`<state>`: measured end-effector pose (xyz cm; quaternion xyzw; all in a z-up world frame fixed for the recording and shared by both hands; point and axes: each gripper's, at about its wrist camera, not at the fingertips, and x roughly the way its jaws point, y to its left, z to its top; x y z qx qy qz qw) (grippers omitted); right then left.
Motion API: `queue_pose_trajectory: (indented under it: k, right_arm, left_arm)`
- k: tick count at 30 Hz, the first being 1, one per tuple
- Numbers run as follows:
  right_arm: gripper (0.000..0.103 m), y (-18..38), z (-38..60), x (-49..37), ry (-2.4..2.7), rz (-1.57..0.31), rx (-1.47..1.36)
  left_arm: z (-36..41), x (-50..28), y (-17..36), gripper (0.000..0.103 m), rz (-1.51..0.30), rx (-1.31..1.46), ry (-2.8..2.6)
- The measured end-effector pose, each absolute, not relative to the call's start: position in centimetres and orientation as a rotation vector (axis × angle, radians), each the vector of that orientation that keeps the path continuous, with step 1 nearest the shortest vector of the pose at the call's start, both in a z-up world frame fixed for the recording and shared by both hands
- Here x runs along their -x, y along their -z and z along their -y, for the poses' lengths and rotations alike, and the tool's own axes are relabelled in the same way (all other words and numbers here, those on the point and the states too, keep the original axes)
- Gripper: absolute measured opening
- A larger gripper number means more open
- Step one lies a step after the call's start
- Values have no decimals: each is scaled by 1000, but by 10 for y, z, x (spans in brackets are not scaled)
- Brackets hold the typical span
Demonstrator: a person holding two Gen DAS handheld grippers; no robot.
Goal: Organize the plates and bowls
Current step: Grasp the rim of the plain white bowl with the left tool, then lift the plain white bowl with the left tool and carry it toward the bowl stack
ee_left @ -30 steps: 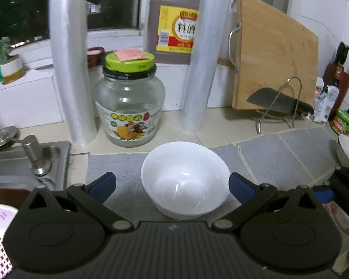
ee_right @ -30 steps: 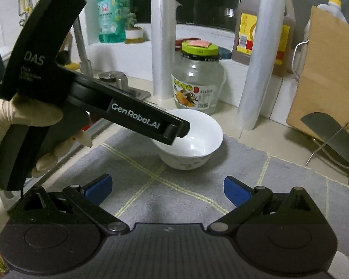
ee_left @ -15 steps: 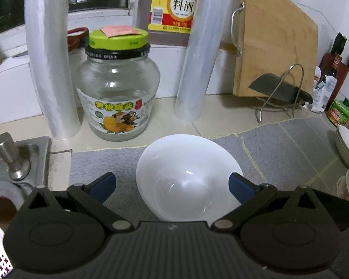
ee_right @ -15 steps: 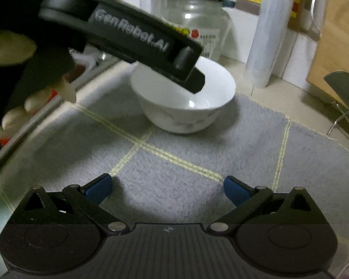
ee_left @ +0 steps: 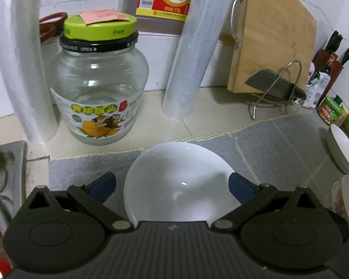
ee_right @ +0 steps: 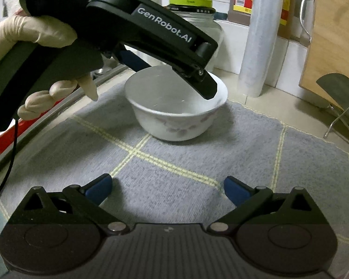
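Carefully now: left gripper [ee_left: 172,183] fingers spread apart astride the white bowl [ee_left: 178,186]; better to pinch one rim wall. Right gripper [ee_right: 167,189] gapes empty over the mat [ee_right: 197,162].

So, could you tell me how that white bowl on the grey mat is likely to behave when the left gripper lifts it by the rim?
The bowl looks like glazed ceramic, so probably rigid, rather slippery and breakable. It appears empty, so likely light enough for a rim grip. Held at one side by the left gripper, it may tilt; the mat should soften a slip.
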<state>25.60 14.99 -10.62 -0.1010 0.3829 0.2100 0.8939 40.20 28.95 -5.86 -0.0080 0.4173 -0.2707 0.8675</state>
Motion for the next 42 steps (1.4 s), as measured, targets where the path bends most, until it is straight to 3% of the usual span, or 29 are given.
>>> queue_pose_trajectory:
  k: [12,18,28,32,42]
  right_arm:
    - [103,97,-156,-284,-409,-719,204]
    - [91,94,-158,-296,-416,-696,198]
    - [81,92,-159,-296,-451,-696,170]
    - [81,92,-159,-298,-452,-695,168]
    - [81,93,-158,-299,-452,-696,165]
  left_arm:
    - [-289,-418,56,102,-914,-23,589]
    - [-290,-421,57,98,-922,-8,611]
    - [-288,-414,57,90,-915,8,638]
    - [-289,-412,55,81,-908,8,638]
    - [-292,-411,55,80,-901,22,639]
